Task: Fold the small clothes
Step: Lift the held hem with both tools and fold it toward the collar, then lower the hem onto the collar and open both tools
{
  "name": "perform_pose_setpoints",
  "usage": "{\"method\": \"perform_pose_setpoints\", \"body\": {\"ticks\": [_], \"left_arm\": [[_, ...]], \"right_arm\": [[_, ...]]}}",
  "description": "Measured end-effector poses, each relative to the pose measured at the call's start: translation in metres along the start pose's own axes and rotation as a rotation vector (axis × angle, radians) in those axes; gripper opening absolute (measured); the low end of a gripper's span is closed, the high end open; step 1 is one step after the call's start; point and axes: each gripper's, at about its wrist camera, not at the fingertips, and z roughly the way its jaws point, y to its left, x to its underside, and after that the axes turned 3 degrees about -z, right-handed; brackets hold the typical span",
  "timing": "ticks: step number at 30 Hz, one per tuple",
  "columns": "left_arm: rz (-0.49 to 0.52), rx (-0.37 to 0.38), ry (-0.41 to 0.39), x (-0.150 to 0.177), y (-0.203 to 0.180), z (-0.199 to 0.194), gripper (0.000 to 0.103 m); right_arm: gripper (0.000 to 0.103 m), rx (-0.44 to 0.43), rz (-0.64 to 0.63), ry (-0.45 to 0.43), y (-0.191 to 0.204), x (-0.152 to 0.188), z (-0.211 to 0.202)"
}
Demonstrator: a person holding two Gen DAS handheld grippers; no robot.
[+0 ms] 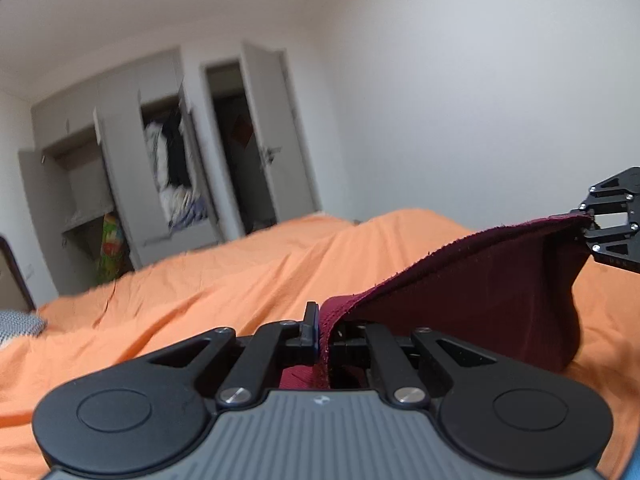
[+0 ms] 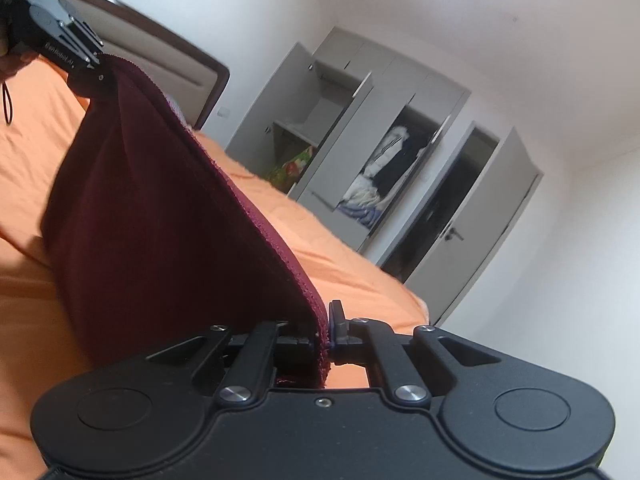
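Observation:
A small dark maroon garment (image 1: 492, 280) hangs stretched above the orange bed cover (image 1: 224, 280). My left gripper (image 1: 322, 330) is shut on one corner of its hemmed edge. The right gripper (image 1: 590, 224) pinches the other corner at the far right of the left wrist view. In the right wrist view the same garment (image 2: 168, 216) runs from my right gripper (image 2: 326, 330), shut on its edge, up to the left gripper (image 2: 102, 66) at the top left. The cloth sags between the two grips, its lower part near the orange cover (image 2: 352, 268).
The bed fills the lower half of both views, with a brown headboard (image 2: 168, 52) at one end. A grey wardrobe (image 1: 160, 160) stands beyond it with open doors and clothes inside. A room door (image 2: 480, 216) is ajar. A checked fabric (image 1: 18, 322) lies at the left.

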Motion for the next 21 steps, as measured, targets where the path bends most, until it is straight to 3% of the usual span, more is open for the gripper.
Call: {"method": "perform_pose_setpoints", "body": {"ticks": [5,11,14,17,18,19,20,21], "left_arm": [[-0.084,-0.03,0.139,-0.007,0.024,0.084,0.003],[-0.177,-0.032,0.288,0.015,0.049,0.168,0.003],[-0.283,-0.006,0.374,0.028,0.068,0.2,0.003],[-0.385,0.029,0.421,0.04,0.085,0.217,0.005],[-0.406,0.038,0.43,0.044,0.089,0.22,0.01],[-0.423,0.049,0.435,0.048,0.092,0.222,0.021],[-0.44,0.067,0.438,0.052,0.092,0.221,0.03],[-0.459,0.089,0.44,0.058,0.092,0.219,0.056]], "right_arm": [[0.006,-0.057,0.052,0.107,-0.004,0.014,0.082],[0.006,-0.131,0.157,0.229,-0.003,0.039,0.149],[0.012,-0.167,0.203,0.277,-0.002,0.05,0.169],[0.025,-0.191,0.247,0.31,-0.002,0.056,0.183],[0.036,-0.199,0.266,0.315,-0.003,0.058,0.186],[0.051,-0.201,0.279,0.318,-0.004,0.06,0.187],[0.059,-0.201,0.294,0.321,-0.005,0.062,0.187],[0.075,-0.202,0.308,0.321,-0.005,0.063,0.187]]}}
